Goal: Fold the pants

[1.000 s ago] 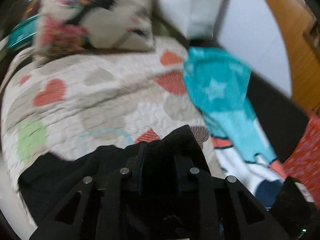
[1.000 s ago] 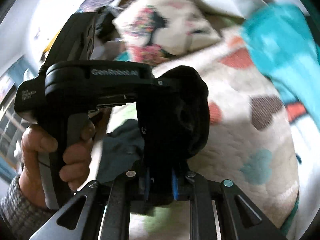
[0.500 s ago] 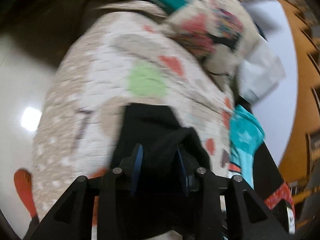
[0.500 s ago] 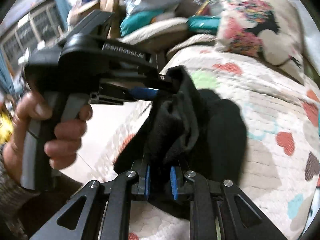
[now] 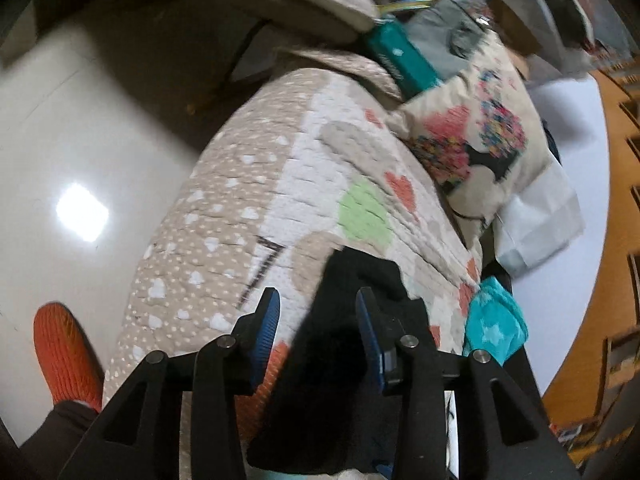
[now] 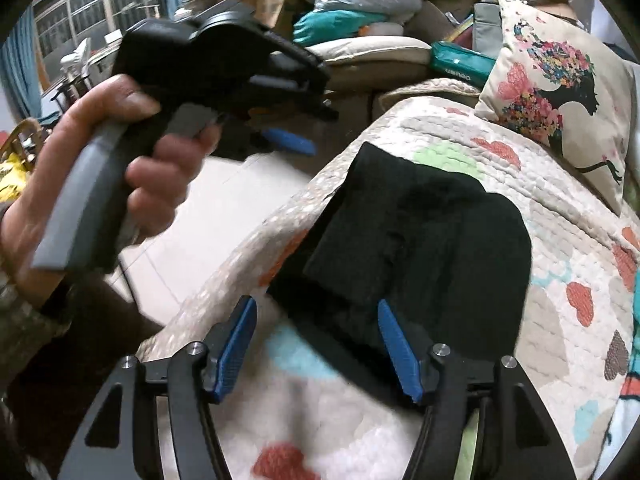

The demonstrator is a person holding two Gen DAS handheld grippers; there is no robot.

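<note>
Through the left wrist camera, the left tongs stand with their blue pads spread wide and nothing between them that they grip; the black pants lie folded on the heart-patterned quilt, passing under the right-hand pad and on beneath the frame; a printed cushion rests farther up the quilt, a teal cloth lies just beside the pants, and an orange slipper shows on the pale floor.

Through the right wrist camera, the right tongs are likewise wide apart and hold nothing; the pants sit ahead of them as a compact dark bundle with an upper flap laid over a broader layer, near the quilt's edge; the person's left hand grips the other tool well clear of the cloth.

The fabric looks soft, thick and light, likely limp when lifted, so it would sag and unfold if pinched by a single layer; the soundest hold would seem to be at a folded edge or corner, pinching all layers together; the fold appears nearly or wholly complete.
</note>
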